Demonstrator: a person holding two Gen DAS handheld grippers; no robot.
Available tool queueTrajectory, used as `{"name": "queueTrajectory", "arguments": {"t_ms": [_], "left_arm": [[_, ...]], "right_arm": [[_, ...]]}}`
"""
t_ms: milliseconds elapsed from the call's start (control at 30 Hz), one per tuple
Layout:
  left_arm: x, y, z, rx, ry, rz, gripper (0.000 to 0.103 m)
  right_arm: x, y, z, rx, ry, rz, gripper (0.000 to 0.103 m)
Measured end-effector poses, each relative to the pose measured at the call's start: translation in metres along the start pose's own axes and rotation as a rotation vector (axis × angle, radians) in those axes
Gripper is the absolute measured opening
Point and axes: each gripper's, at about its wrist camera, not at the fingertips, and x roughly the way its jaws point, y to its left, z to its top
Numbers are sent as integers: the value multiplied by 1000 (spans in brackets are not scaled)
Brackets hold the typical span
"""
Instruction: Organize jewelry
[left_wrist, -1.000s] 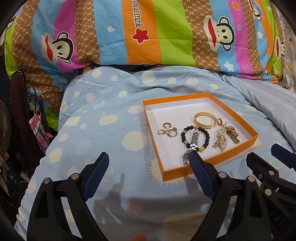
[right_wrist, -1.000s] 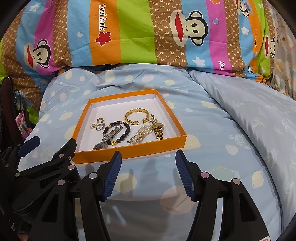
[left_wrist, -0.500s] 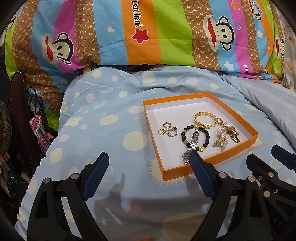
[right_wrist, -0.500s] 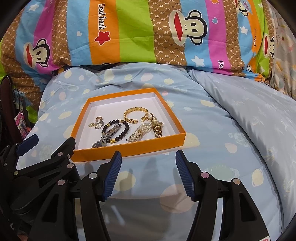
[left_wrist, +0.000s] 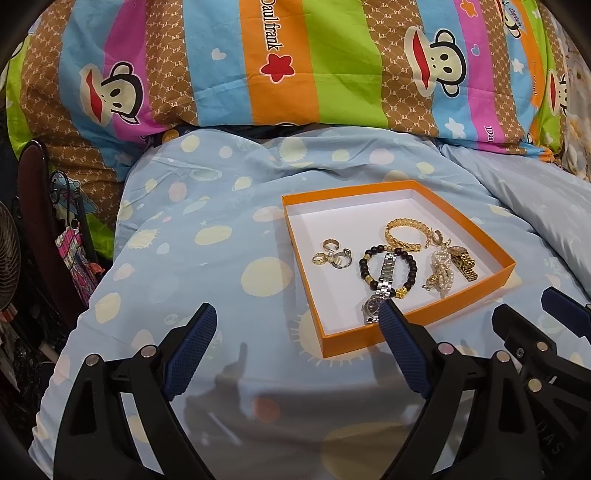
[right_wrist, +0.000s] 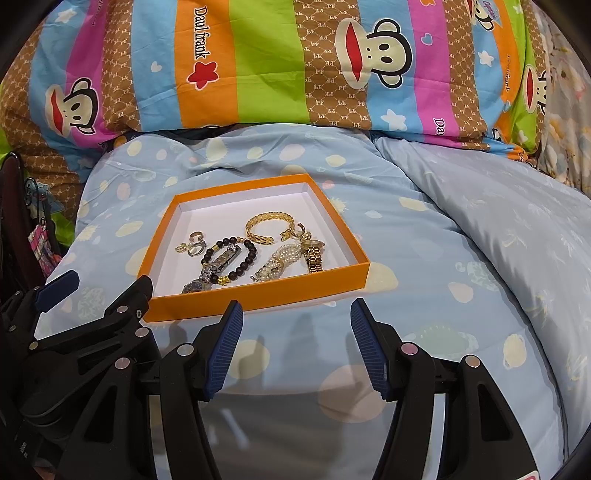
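While both tools, the left tool (left_wrist: 295, 321) and right tool (right_wrist: 296, 317), hang released and almost unmoved since a second ago, the jewelry (right_wrist: 251, 251) lies bunched in the orange box (right_wrist: 258, 295) mid-frame, telling nothing of progress.

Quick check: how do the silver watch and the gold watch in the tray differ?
The silver watch lies across the black bead bracelet, near the tray's front wall; the gold watch sits rightward, beside the pearl bracelet. Silver's dial is dark, gold's pale. Both lie in the orange tray, ungripped.
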Motion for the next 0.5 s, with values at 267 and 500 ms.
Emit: {"name": "queueTrajectory", "arguments": {"t_ms": [267, 500], "left_arm": [[-3, -1, -1, 3, -16, 16, 87], [0, -2, 0, 6, 2, 18, 87]], "right_arm": [[0, -2, -1, 7, -3, -3, 60], [0, -1, -1, 6, -3, -10, 60]]}}
